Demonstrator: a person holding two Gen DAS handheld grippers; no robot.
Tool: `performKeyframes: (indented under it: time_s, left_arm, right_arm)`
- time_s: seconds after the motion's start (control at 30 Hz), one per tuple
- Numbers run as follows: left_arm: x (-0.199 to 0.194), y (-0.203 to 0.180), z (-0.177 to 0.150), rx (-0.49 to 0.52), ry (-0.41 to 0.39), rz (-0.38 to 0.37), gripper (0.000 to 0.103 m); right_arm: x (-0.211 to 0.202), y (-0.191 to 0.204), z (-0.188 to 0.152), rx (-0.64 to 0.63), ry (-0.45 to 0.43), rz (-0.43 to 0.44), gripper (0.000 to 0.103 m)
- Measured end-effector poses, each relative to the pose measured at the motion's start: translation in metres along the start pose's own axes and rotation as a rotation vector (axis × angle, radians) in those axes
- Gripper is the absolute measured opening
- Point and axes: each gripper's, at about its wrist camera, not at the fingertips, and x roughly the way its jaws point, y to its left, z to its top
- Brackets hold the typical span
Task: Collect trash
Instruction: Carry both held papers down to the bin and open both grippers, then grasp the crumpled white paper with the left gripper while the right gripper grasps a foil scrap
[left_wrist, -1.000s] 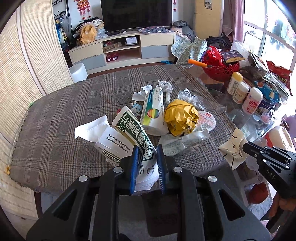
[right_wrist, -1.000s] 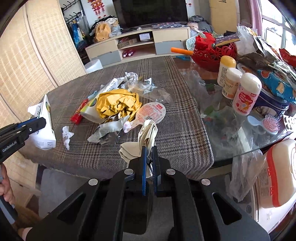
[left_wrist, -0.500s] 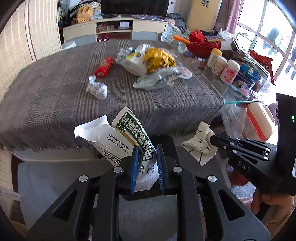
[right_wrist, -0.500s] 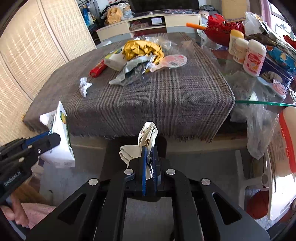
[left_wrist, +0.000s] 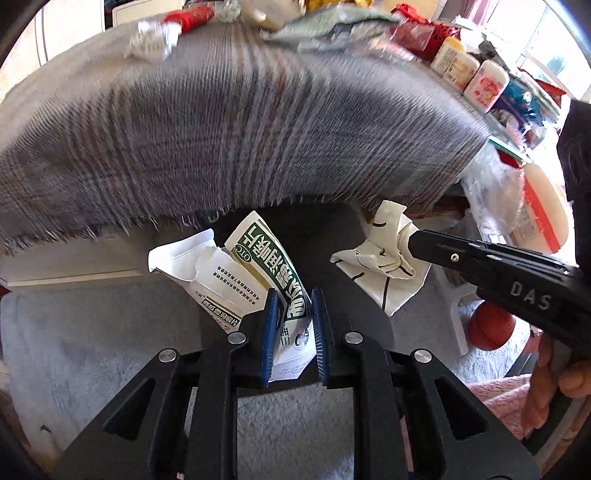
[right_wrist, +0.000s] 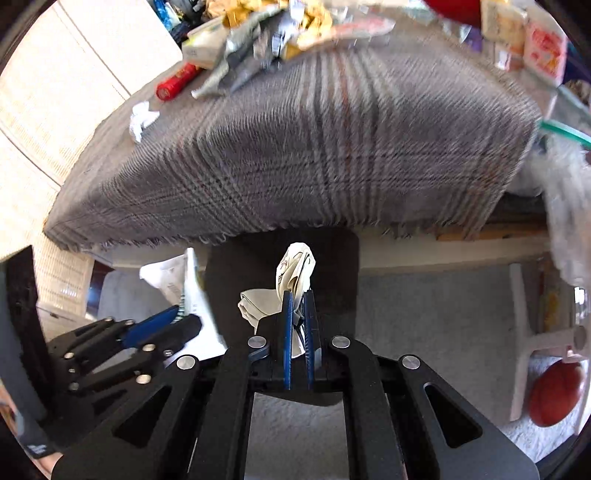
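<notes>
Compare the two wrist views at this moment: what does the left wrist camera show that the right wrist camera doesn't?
Left wrist only: the printed green-and-white face of the medicine box pinched by the left gripper, and the "DAS" marking on the right gripper.

Right wrist only: the red tube lying on the cloth, and the right gripper's blue pads closed on the crumpled paper.

Both: plaid tablecloth, dark bin below, orange ball.

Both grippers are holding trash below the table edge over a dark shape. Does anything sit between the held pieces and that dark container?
Nothing visible does. The left gripper holds the torn medicine box and the right gripper the crumpled paper, both directly over the dark bin. Whether its mouth is open cannot be told.
</notes>
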Motion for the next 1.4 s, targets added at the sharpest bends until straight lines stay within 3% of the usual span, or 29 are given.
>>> performKeyframes:
  time_s: [0.2, 0.47, 0.5, 0.53, 0.57, 0.7, 0.83, 0.93, 1.1, 1.4]
  left_arm:
    - [0.019, 0.007, -0.005, -0.003, 0.042, 0.005, 0.017]
    - [0.017, 0.007, -0.004, 0.006, 0.036, 0.004, 0.019]
    - [0.015, 0.008, -0.003, 0.001, 0.03, 0.008, 0.031]
    - [0.012, 0.011, -0.004, -0.004, 0.02, 0.01, 0.045]
    - [0.008, 0.012, -0.005, -0.006, 0.008, 0.016, 0.051]
    - [-0.011, 0.013, -0.006, -0.003, -0.028, 0.042, 0.073]
    - [-0.037, 0.012, -0.007, 0.01, -0.068, 0.065, 0.096]
    - [-0.056, 0.011, -0.005, 0.016, -0.084, 0.071, 0.095]
    - [-0.087, 0.017, 0.005, 0.0, -0.115, 0.08, 0.095]
    - [-0.134, 0.037, 0.056, -0.052, -0.181, 0.145, 0.095]
  right_arm:
    - [0.03, 0.004, 0.002, -0.003, 0.056, -0.001, 0.007]
    - [0.041, 0.01, 0.01, -0.001, 0.067, -0.022, 0.012]
    - [0.04, 0.01, 0.011, 0.002, 0.061, -0.031, 0.018]
    - [0.037, 0.009, 0.011, 0.007, 0.053, -0.036, 0.047]
    - [0.034, 0.008, 0.012, 0.011, 0.044, -0.036, 0.074]
    - [0.016, 0.007, 0.012, 0.008, -0.012, -0.061, 0.076]
    - [-0.011, 0.006, 0.014, -0.023, -0.084, -0.129, 0.1]
    - [-0.035, 0.005, 0.016, -0.027, -0.142, -0.187, 0.1]
    - [-0.075, -0.003, 0.026, -0.022, -0.186, -0.171, 0.1]
    - [-0.125, -0.005, 0.065, -0.046, -0.281, -0.219, 0.1]
